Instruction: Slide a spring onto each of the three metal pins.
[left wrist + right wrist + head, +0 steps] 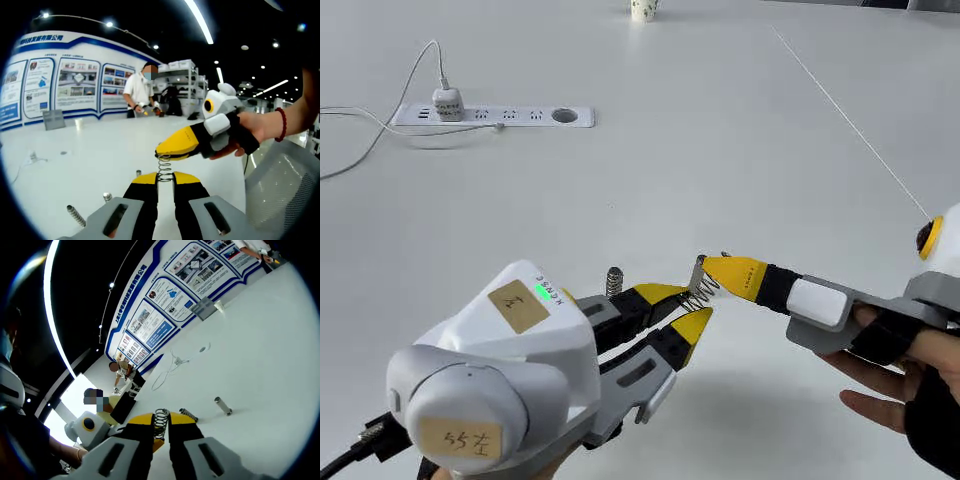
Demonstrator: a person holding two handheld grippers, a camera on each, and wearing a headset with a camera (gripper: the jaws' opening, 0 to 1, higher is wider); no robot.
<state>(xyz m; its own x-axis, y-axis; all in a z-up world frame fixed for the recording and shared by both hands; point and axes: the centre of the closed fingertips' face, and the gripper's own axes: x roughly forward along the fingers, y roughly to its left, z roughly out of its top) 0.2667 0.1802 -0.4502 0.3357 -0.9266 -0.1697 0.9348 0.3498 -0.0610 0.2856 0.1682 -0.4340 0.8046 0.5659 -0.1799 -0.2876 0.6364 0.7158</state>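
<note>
here, pinching the spring [702, 289] w/ the right gripper [720, 270], up off the white table [720, 150], btw both tools. bracketing its lower end w/ the left gripper [695, 305], jaws narrow; can't tell if truly gripping. just behind the left gripper: sprung pin [614, 282] upright on the table. in right gripper view, bare pin [223, 406] near sprung pin, not touching.
</note>
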